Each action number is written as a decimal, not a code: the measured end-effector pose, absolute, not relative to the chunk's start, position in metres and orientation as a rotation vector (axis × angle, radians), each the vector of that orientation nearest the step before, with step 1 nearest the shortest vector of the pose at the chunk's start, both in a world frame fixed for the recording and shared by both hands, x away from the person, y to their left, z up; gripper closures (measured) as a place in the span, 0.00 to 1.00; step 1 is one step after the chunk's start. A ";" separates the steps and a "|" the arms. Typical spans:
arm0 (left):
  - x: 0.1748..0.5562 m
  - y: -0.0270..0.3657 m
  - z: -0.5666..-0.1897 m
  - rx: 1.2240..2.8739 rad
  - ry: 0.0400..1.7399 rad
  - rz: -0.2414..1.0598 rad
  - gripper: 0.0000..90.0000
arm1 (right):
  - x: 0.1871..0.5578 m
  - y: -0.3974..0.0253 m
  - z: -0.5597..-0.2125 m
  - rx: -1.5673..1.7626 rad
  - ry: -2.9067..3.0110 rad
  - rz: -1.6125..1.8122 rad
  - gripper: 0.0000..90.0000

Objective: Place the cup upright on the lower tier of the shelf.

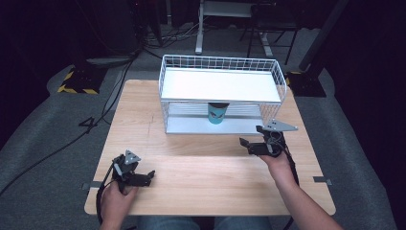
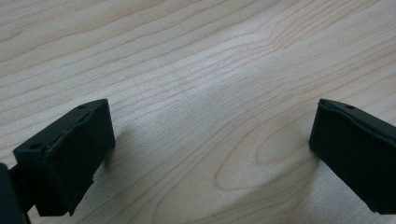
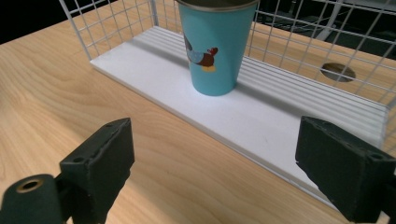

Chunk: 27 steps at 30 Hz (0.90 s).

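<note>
Right tongs agape, cup beyond shelf edge

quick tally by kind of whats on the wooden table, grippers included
Teal paper cup with a bird print: 1
White wire two-tier rack: 1
Black two-jaw grippers, left gripper and right gripper: 2
Total: 4

Wooden table on grey carpet; dark room, cables, white desk legs behind.

No readable text anywhere; the teal cup bears just a bird picture
</note>
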<state>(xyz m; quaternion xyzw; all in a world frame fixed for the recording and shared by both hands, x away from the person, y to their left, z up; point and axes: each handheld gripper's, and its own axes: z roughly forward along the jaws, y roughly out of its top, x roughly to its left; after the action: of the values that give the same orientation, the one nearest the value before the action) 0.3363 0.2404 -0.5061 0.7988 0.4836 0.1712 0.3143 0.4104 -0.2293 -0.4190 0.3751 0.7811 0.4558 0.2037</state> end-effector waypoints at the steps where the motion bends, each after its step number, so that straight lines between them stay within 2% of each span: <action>1: 0.336 0.240 -0.506 2.106 1.275 0.451 0.01 | 0.410 -0.229 -0.419 1.046 2.179 1.272 0.15; 3: 0.336 0.241 -0.506 2.107 1.275 0.450 0.01 | 0.405 -0.236 -0.419 1.039 2.183 1.275 0.17; 27: 0.336 0.240 -0.506 2.105 1.273 0.452 0.01 | 0.349 -0.301 -0.452 1.066 2.218 1.209 0.18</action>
<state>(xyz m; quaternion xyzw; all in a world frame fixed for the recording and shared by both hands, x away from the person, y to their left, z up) 0.3365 0.2405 -0.5061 0.7989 0.4831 0.1716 0.3145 0.3491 -0.3010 -0.4519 0.3812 0.7929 0.4321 0.1984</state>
